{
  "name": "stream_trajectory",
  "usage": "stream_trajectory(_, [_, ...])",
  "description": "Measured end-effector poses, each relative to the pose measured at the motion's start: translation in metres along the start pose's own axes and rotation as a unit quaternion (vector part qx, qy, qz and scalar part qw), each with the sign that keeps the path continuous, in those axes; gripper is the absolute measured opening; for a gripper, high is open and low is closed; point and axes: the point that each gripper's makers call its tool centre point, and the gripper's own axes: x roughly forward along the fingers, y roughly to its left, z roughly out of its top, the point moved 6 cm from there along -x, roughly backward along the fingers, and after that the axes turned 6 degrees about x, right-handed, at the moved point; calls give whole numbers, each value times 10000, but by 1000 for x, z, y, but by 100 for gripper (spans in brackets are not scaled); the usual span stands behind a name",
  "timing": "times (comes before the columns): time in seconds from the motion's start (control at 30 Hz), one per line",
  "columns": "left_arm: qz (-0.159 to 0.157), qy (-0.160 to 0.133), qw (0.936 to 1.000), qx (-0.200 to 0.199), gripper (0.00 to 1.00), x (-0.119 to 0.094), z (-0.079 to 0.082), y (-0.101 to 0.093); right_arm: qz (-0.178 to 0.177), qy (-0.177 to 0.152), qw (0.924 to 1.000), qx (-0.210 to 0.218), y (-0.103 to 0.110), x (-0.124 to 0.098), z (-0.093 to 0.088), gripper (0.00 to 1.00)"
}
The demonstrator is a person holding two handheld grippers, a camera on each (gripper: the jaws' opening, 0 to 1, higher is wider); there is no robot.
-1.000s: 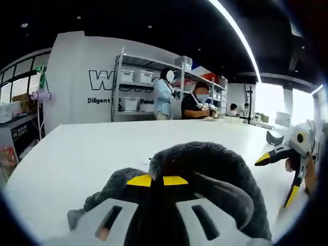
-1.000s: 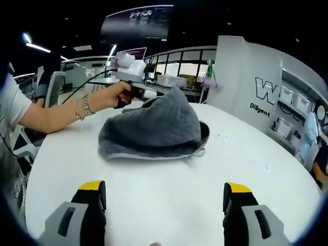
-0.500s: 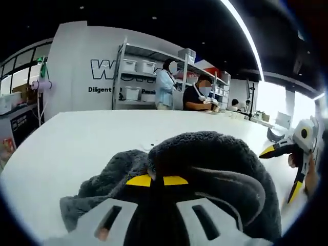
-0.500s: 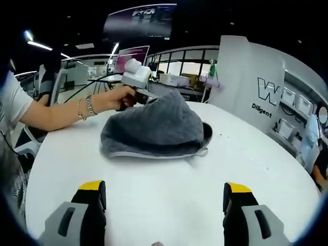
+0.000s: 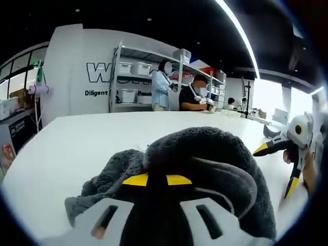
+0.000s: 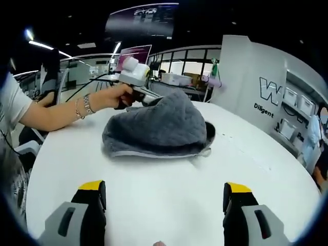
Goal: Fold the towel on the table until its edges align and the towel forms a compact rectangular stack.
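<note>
A dark grey towel (image 6: 159, 128) lies bunched in a mound on the white round table (image 6: 169, 200). My left gripper (image 5: 156, 180) is shut on the towel (image 5: 205, 164), holding up a fold that drapes over its yellow-tipped jaws. In the right gripper view a hand holds that left gripper (image 6: 146, 95) at the mound's far top. My right gripper (image 6: 166, 192) stands open over bare table, well short of the towel's pale hem. It also shows at the right edge of the left gripper view as the right gripper (image 5: 281, 166), jaws spread.
Shelving with white bins (image 5: 136, 82) and people standing at it lie beyond the table's far edge. A white wall with lettering (image 6: 266, 92) rises at the right. A person's forearm with a bracelet (image 6: 56, 113) reaches over the table from the left.
The left gripper has shifted a little with the towel fold still in it; the mound sits slightly lower in the left gripper view. The right gripper stays open in the same place.
</note>
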Motion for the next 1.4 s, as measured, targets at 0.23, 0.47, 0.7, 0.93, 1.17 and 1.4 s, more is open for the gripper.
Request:
stream_trajectory(0.23, [3,-200,9998,71,23,-12,17,1,48,76,10000,14,1,3,-3,99])
stream_trajectory(0.47, [-129,-567,9983,-63,29,-24,27,-1,47,92,9999,50,-1,4,-4,99])
stream_trajectory(0.7, [-204,-758,9968,-118,30,-45,29,3,38,132,9999,55,-1,4,-6,99])
stream_trajectory(0.93, [-351,-784,9963,-76,29,-70,22,-4,64,208,9998,12,1,6,-8,99])
stream_trajectory(1.17, [-574,-1027,9930,104,33,-95,27,-20,52,286,9996,-27,2,7,-10,99])
stream_trajectory(1.4, [-750,-1064,9914,113,48,-102,23,-26,47,330,9994,-44,2,7,-11,99])
